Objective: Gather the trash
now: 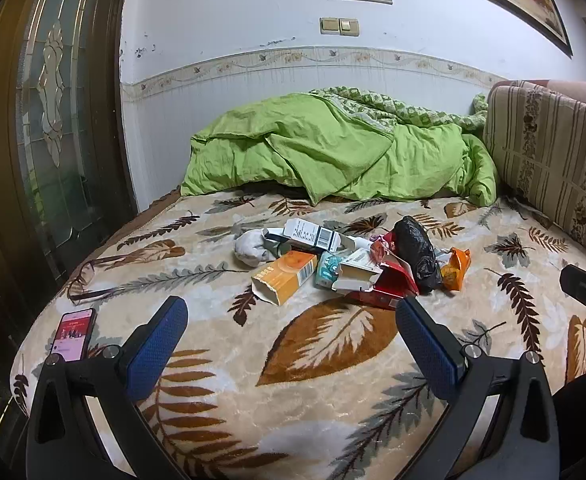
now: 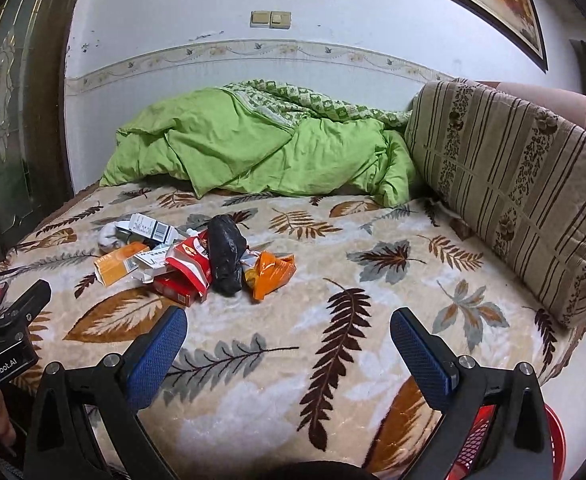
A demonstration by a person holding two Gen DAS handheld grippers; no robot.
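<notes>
Left claw [image 1: 291, 320] spread wide, empty, right claw [image 2: 288, 330] likewise

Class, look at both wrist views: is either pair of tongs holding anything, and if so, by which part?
Nothing is held. The left tongs and the right tongs both stand open above the leaf-print blanket, short of the trash pile.

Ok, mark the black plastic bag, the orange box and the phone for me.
black plastic bag [image 1: 417, 250], left wrist view, middle of its crumpled body.
orange box [image 1: 283, 280], left wrist view, centre of its top face.
phone [image 1: 74, 334], left wrist view, middle of the lit screen.
</notes>
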